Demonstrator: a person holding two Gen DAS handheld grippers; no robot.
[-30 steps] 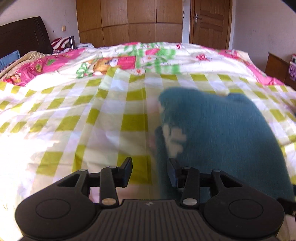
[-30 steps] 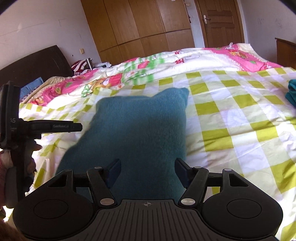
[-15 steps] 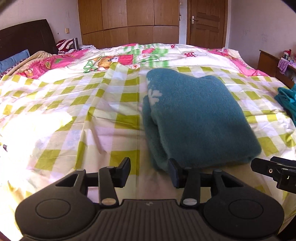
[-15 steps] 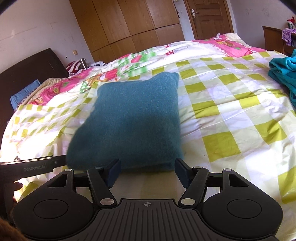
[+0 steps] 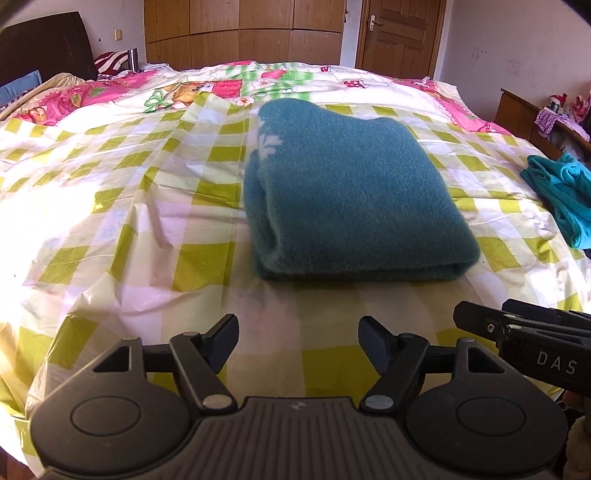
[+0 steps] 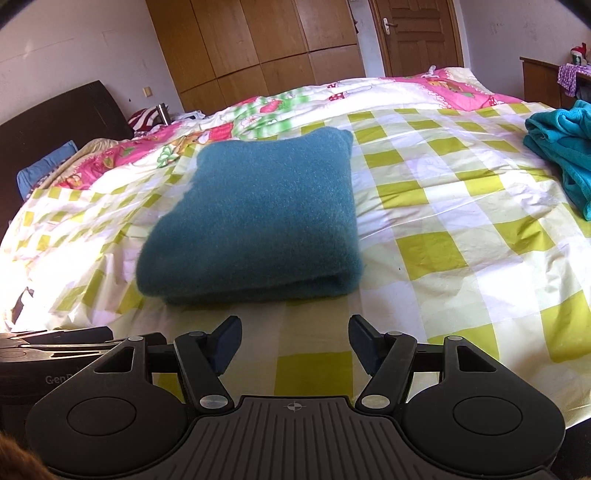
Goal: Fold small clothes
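A folded dark teal fleece garment [image 5: 351,192] lies flat on the green-checked bed sheet [image 5: 122,229]; it also shows in the right wrist view [image 6: 258,221]. My left gripper [image 5: 298,341] is open and empty, held back from the garment's near edge. My right gripper [image 6: 294,341] is open and empty too, also short of the near edge. The right gripper's body shows at the right of the left wrist view [image 5: 524,339]. The left gripper's body shows at the lower left of the right wrist view [image 6: 55,350].
A crumpled bright turquoise garment [image 5: 561,192] lies at the bed's right side, also in the right wrist view [image 6: 565,147]. A pink patterned quilt [image 5: 221,85] covers the far part. Dark headboard [image 5: 44,48] at left, wooden wardrobe [image 5: 240,29] and door behind, dresser [image 5: 524,114] at right.
Both grippers have drawn back from the folded teal garment, which now lies free on the sheet. The left gripper's jaws have opened wider.
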